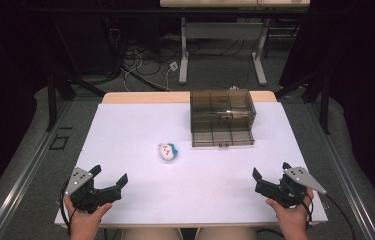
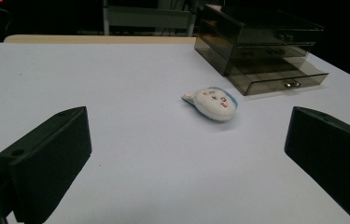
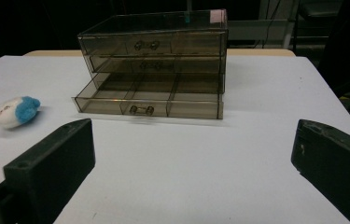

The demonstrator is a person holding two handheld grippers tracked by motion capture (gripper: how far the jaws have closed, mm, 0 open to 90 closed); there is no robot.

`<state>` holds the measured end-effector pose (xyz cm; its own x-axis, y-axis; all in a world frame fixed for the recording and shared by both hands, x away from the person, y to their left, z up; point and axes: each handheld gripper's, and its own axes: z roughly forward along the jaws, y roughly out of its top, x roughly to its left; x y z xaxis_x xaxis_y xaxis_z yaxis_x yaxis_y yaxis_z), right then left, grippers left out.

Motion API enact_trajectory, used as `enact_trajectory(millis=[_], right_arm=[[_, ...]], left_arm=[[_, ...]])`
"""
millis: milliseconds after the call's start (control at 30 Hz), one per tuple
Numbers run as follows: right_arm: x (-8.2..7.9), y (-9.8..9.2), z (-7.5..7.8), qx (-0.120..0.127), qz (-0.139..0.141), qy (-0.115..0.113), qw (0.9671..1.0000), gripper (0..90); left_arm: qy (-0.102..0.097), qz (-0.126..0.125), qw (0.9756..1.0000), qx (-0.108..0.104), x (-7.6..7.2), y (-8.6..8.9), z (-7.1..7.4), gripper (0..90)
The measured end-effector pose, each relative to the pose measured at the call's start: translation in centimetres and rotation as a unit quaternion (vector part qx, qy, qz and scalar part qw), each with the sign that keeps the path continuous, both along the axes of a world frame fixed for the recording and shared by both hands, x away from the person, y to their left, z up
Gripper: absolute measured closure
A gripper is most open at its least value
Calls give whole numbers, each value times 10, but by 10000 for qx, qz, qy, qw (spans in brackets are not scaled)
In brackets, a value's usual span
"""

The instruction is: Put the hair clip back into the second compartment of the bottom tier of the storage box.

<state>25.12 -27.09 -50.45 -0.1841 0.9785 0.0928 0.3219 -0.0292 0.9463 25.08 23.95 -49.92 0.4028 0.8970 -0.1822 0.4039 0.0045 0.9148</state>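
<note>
A small white and blue plush toy point(image 1: 168, 151) lies on the white table point(image 1: 125, 130) near the middle. Right of it and farther back stands a smoky clear drawer unit point(image 1: 222, 117) whose bottom drawer point(image 3: 147, 100) is pulled out and looks empty. My left gripper point(image 1: 110, 176) rests open near the front left edge, pointing at the plush toy point(image 2: 212, 103), well short of it. At the front right my right gripper point(image 1: 271, 172) is open too, facing the drawer unit point(image 3: 156, 60), with the plush toy point(image 3: 14, 111) off to its left.
The tabletop is covered in white, with a wooden edge point(image 1: 145, 97) showing at the back. Beyond it stand the metal legs of another table point(image 1: 183, 55) and cables on the floor point(image 1: 140, 65). Dark curtains flank both sides.
</note>
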Motion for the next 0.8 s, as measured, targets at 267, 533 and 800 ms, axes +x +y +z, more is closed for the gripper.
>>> enact_trajectory(millis=[267,533,800], right_arm=[[0,3,-3,-93,-14,106,9999,0],[3,0,-5,18,45,197,9998,0],[7,-1,-7,203,-72,101,9997,0]], left_arm=[[115,-37,9999,-90,7,-8,-1,13],[138,-56,9999,-33,19,-16,-3,41],[192,-107,9996,168,29,-23,-5,41]])
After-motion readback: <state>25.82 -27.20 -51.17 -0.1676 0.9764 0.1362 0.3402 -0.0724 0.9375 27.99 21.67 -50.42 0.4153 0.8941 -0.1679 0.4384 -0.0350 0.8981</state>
